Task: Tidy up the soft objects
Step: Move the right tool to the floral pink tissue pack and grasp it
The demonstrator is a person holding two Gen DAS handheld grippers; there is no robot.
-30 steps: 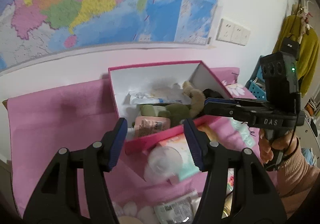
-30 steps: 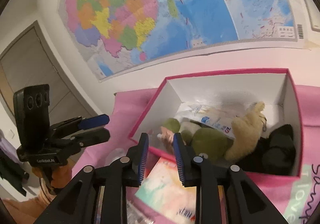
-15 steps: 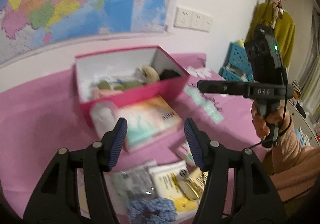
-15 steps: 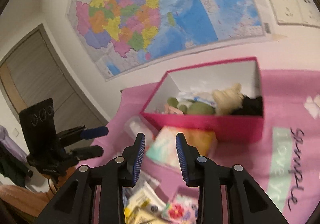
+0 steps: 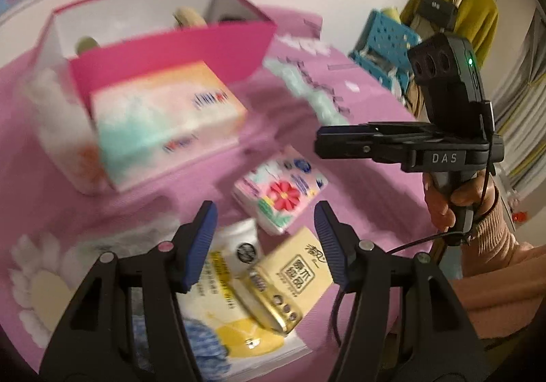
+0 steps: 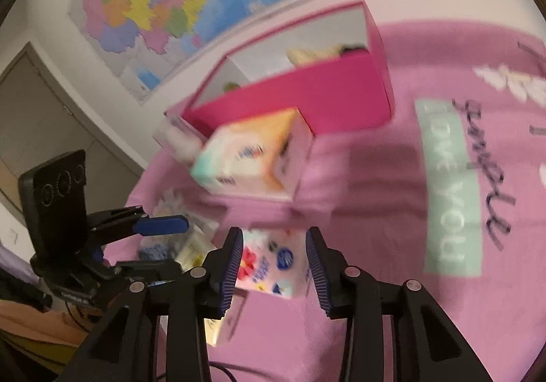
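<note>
Soft packets lie scattered on a pink blanket (image 5: 211, 177) at six o'clock of the half-filled pink box (image 5: 177, 51). The right gripper (image 6: 274, 262), its jaws just widened and standing apart, frames a flowered tissue pack (image 6: 269, 266) without pressing it. The left gripper (image 5: 264, 242), jaws apart and empty, hangs above a yellow tissue packet (image 5: 293, 279) and a white pouch (image 5: 221, 279). A large pastel tissue pack (image 5: 163, 129) rests against the box's near wall. Both views are blurred. The likely risk: the two grippers crowd the same small pile and may knock together, and a shallow pinch on slick wrapping could let the flowered pack slip before reaching the box.
</note>
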